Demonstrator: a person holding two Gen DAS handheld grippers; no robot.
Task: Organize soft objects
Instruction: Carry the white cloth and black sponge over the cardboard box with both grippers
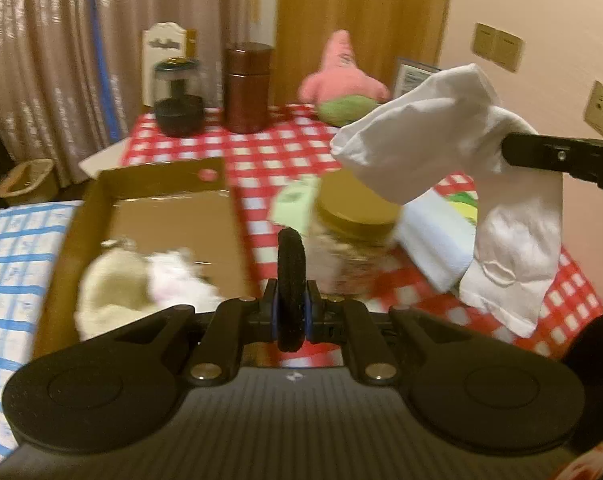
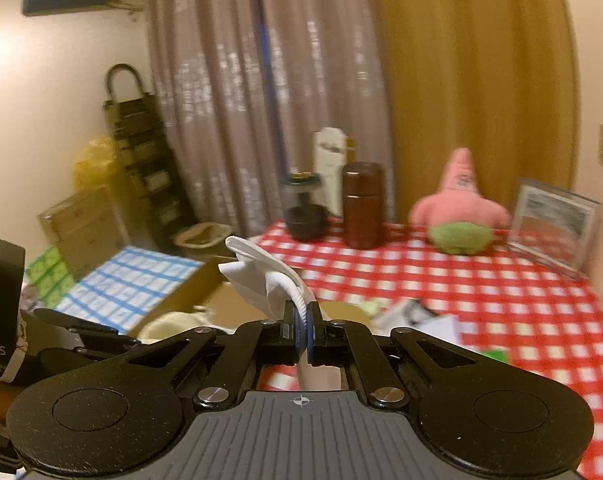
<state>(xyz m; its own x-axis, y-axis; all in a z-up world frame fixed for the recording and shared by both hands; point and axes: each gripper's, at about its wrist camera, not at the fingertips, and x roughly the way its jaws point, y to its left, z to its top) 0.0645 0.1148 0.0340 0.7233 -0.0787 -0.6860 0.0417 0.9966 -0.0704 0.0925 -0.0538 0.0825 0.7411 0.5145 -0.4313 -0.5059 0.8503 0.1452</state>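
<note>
1. Left wrist view: the left gripper (image 1: pixel 290 312) is pinching a black fuzzy ring (image 1: pixel 290 286) – prob. a hair tie – with its jaws pressed tight on both sides of it. It's hanging just right of the cardboard box (image 1: pixel 169 208), near the box's right wall. Inside the box, at the near left corner, a cream plush (image 1: pixel 109 292) and a white-pink plush (image 1: pixel 177 280) are already lying together.

2. Same view, right of the box: the right gripper (image 1: pixel 561 158) is coming in from the right edge, carrying a white cloth (image 1: pixel 441 160) that's drooping in the air above the checkered tablecloth (image 1: pixel 285 152). A gold-lidded jar (image 1: pixel 357 216) is sitting under it, just right of the box.

3. Right wrist view: the right gripper's jaws are clamping the cloth's edge, w/ folds sticking up and left toward the box. A pink star plush (image 2: pixel 459 200) is sitting well beyond the box at the table's far side, untouched.

4. Step in hand, as I'm judging it – both items are heading into the box. To do it well: be carrying each fully past the box wall before letting go, lowering the cloth so its tail isn't snagging the jar, and dropping the ring on bare cardboard, not atop the plushes.
</note>
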